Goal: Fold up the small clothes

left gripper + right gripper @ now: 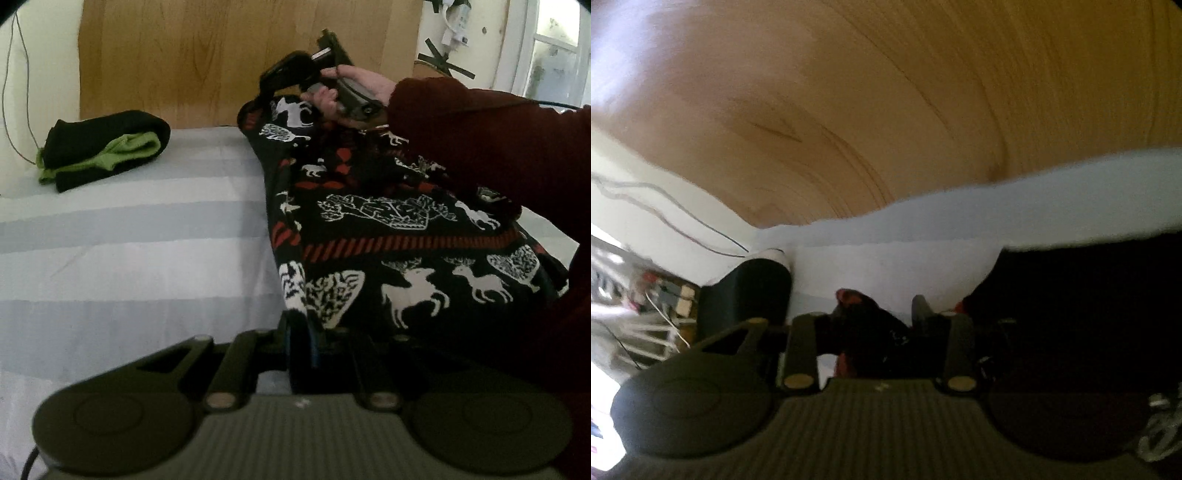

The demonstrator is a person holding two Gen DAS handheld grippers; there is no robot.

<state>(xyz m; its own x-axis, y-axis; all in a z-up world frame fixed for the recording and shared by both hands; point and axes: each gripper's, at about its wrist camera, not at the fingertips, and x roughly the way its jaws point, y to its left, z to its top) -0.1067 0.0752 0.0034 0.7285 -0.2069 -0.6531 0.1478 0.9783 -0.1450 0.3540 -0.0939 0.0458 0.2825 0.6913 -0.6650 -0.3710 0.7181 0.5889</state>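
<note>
A black sweater [388,229] with white reindeer and red bands lies on the striped bed sheet [129,258], partly lifted. My left gripper [306,332] is shut on its near edge. My right gripper [269,88], held by a hand in a dark red sleeve, is at the sweater's far edge near the headboard. In the right wrist view the right gripper [875,317] is shut on a bunch of the dark sweater fabric [864,325]; more of the sweater [1071,295] fills the right side.
A folded black and green garment [103,147] lies at the far left of the bed. A wooden headboard [221,55] stands behind. A window [554,48] is at the far right. A thin cable [14,92] hangs at the left wall.
</note>
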